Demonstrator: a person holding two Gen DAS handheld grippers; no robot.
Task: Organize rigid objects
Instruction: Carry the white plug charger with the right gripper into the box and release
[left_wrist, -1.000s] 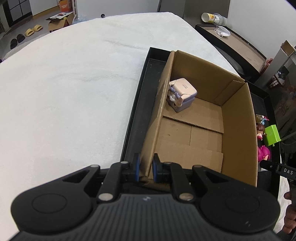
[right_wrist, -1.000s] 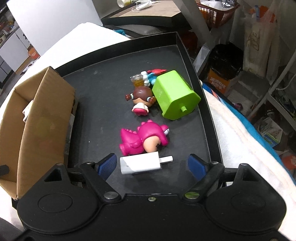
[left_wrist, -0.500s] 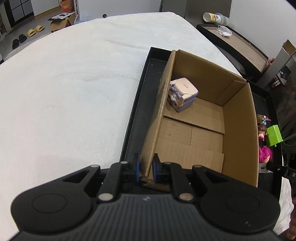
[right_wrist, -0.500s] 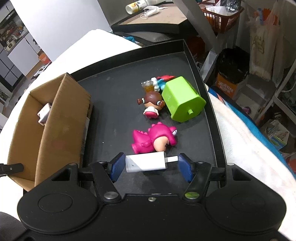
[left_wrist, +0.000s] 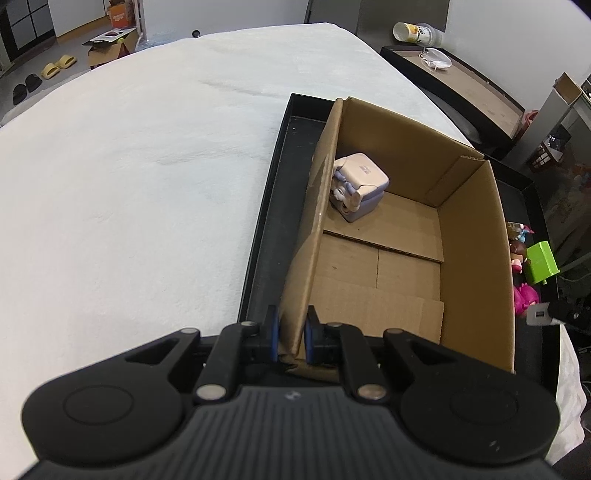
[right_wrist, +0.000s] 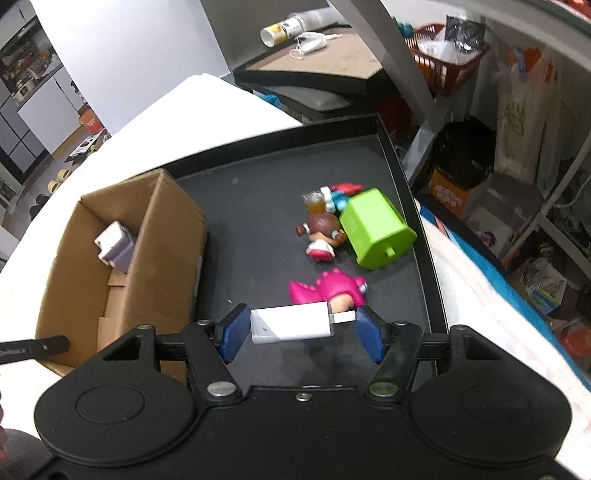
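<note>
My left gripper (left_wrist: 291, 334) is shut on the near left wall of an open cardboard box (left_wrist: 476, 266) that stands on a black tray (left_wrist: 266, 221). A pale pink and lilac toy (left_wrist: 356, 186) lies inside the box. My right gripper (right_wrist: 301, 334) is shut on a white USB stick (right_wrist: 291, 325) and holds it above the tray (right_wrist: 258, 206), right of the box (right_wrist: 162, 258). A pink dinosaur toy (right_wrist: 327, 290), a brown-haired doll (right_wrist: 323, 232), a green block (right_wrist: 376, 232) and a small colourful figure (right_wrist: 332, 194) lie on the tray.
The tray sits on a white soft surface (left_wrist: 129, 166). A dark side table (right_wrist: 314, 70) with a cup and a mask stands behind. Shelves and bags (right_wrist: 517, 129) crowd the right side.
My right gripper closed on the white USB stick and lifted it off the tray, moving up and back. The left gripper kept its hold on the box wall.
</note>
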